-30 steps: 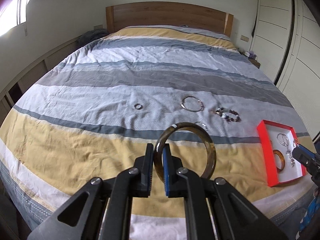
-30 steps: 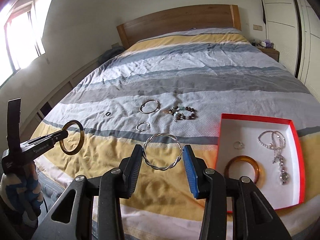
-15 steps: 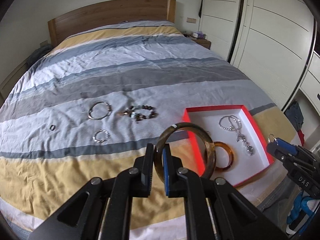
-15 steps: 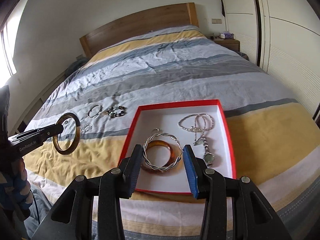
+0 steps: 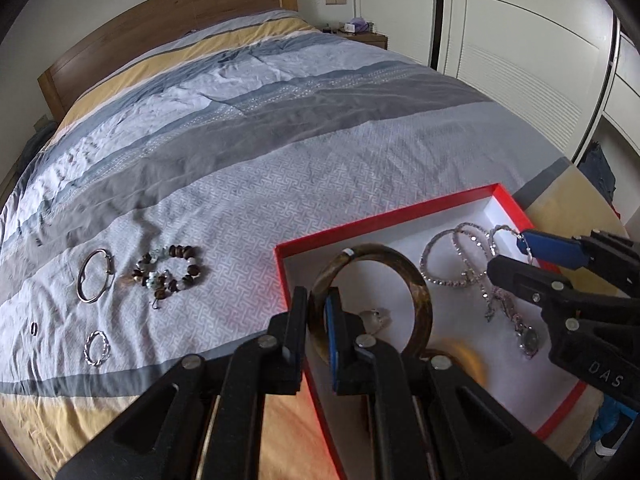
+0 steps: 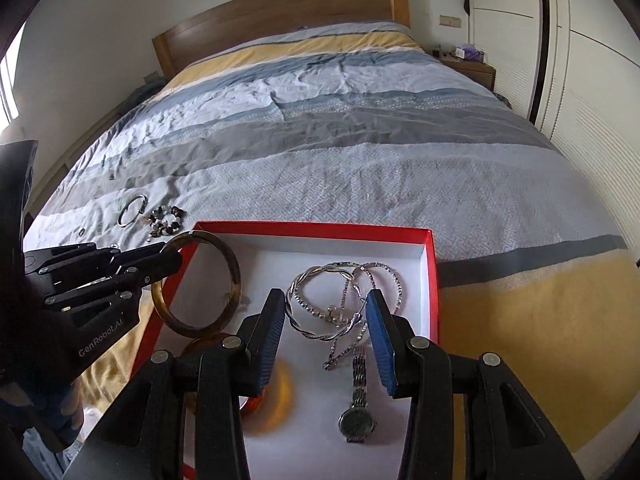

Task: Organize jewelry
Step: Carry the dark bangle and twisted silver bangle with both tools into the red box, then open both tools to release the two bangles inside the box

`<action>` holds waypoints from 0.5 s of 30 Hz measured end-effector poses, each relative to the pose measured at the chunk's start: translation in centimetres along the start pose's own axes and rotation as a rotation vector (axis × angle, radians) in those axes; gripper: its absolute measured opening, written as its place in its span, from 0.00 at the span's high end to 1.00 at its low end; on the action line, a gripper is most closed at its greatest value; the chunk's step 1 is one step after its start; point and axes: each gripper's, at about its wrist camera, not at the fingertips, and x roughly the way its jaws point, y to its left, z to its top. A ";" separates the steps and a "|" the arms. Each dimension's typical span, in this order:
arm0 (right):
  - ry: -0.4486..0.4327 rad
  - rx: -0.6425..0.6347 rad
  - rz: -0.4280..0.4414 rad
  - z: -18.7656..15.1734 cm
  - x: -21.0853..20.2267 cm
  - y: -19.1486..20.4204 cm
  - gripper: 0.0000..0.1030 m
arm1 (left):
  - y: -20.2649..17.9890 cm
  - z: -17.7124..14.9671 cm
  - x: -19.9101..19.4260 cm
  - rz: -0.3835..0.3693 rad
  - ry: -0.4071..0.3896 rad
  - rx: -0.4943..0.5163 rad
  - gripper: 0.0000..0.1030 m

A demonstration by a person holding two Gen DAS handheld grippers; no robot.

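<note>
My left gripper [image 5: 316, 326] is shut on a brown tortoiseshell bangle [image 5: 416, 292], held upright over the left part of the red box with a white inside [image 5: 316, 244]. It also shows in the right wrist view [image 6: 224, 264]. My right gripper [image 6: 326, 320] is shut on a twisted silver bangle [image 6: 304, 284], held over the middle of the red box [image 6: 312, 229]. In the box lie a silver necklace [image 6: 384, 276], a watch [image 6: 357, 420] and an amber bangle [image 6: 256, 404].
On the striped bedspread left of the box lie a bead bracelet [image 5: 168, 270], a plain silver bangle [image 5: 94, 276], a small twisted silver ring [image 5: 96, 348] and a tiny dark ring [image 5: 34, 328]. Wardrobe doors [image 5: 520, 60] stand at the right, a wooden headboard [image 6: 280, 12] at the back.
Both grippers have swung right with their bangles, from over the bedspread to over the red box, and have come lower and closer to it.
</note>
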 end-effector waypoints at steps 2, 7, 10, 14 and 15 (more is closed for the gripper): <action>0.024 -0.011 0.002 0.2 1.1 -0.3 0.60 | -0.2 0.1 1.2 0.010 0.016 0.005 0.92; 0.079 -0.060 0.006 0.3 3.4 -0.4 0.60 | -0.6 0.3 2.6 0.019 0.024 0.023 0.92; 0.109 -0.085 0.002 0.0 4.4 -0.2 0.60 | -0.6 0.2 3.4 0.014 0.046 0.011 0.92; 0.137 -0.126 -0.013 -0.3 5.0 0.2 0.59 | -1.0 0.0 3.6 0.036 0.040 0.030 0.92; 0.144 -0.133 -0.020 -0.2 5.1 0.2 0.59 | -0.9 0.1 3.6 0.034 0.041 0.028 0.91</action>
